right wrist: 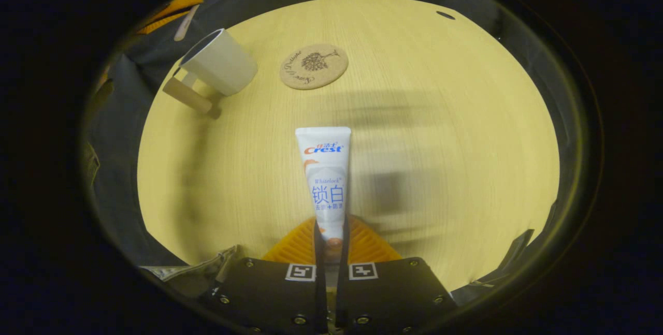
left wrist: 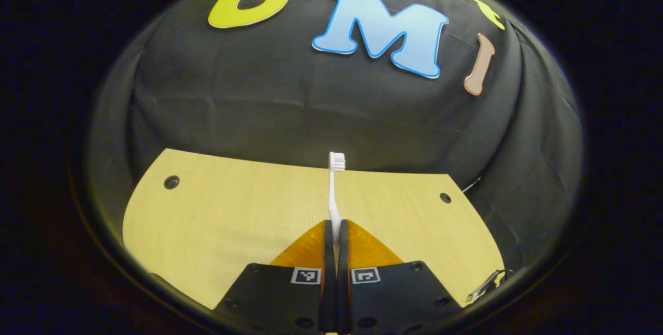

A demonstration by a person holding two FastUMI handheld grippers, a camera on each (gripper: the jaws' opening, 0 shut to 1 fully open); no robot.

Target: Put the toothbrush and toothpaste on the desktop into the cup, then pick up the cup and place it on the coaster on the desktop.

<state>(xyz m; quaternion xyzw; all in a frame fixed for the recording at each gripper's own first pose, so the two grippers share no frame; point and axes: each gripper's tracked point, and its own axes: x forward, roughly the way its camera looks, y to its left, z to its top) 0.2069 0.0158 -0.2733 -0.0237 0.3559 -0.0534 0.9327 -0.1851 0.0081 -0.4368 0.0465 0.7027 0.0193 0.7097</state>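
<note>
A white toothbrush [left wrist: 334, 190] stands up between the fingers of my left gripper [left wrist: 335, 231], which is shut on its handle, bristles pointing away over the wooden desktop [left wrist: 233, 210]. My right gripper [right wrist: 330, 234] is shut on the cap end of a white toothpaste tube [right wrist: 325, 174], held above the desktop [right wrist: 440, 117]. A white cup [right wrist: 220, 66] with a handle stands at the far left in the right gripper view. The round cork coaster [right wrist: 314, 66] lies just right of the cup. The left gripper [right wrist: 173, 9] with the toothbrush [right wrist: 189, 14] shows above the cup.
The black cloth wall [left wrist: 311, 107] rises behind the desktop. Two dark holes [left wrist: 171, 182] [left wrist: 445, 198] mark the desktop's far corners. A person's sleeve [right wrist: 114, 117] runs along the left edge in the right gripper view.
</note>
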